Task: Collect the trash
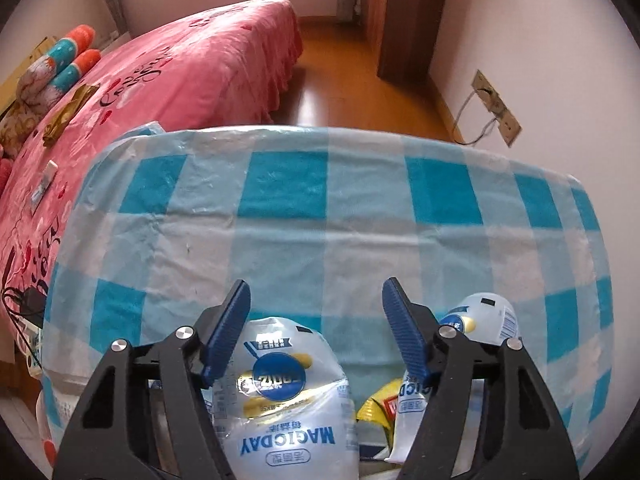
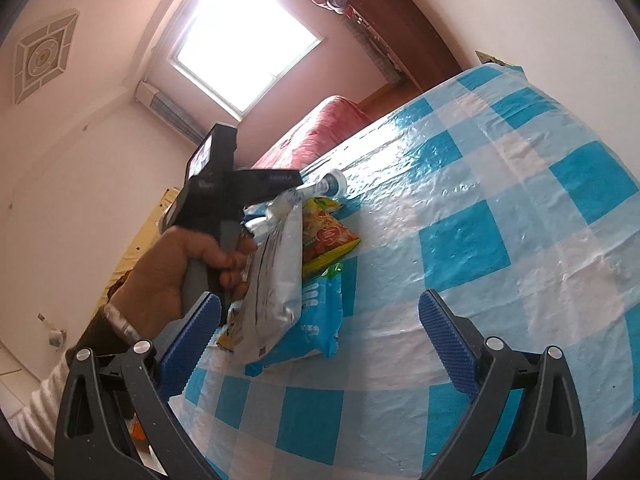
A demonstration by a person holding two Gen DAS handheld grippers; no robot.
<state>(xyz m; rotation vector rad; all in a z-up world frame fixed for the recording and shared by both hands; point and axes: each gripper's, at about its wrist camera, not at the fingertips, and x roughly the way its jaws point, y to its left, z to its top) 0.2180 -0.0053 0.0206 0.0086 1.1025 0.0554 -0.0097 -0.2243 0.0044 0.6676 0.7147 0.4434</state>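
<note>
Lying crinkled on checked cloth, white MAGICDAY wrapper shines.

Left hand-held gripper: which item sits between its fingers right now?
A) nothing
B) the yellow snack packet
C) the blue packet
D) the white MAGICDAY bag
D: in the left wrist view, the white MAGICDAY bag lies between the blue fingers of the left hand-held gripper, though the contact itself is unclear.

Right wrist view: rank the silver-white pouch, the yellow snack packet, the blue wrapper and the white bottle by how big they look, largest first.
1. silver-white pouch, though it is nearest the camera and stands up
2. blue wrapper, partly hidden under the pouch
3. yellow snack packet, also partly covered
4. white bottle, farthest, mostly hidden
</note>
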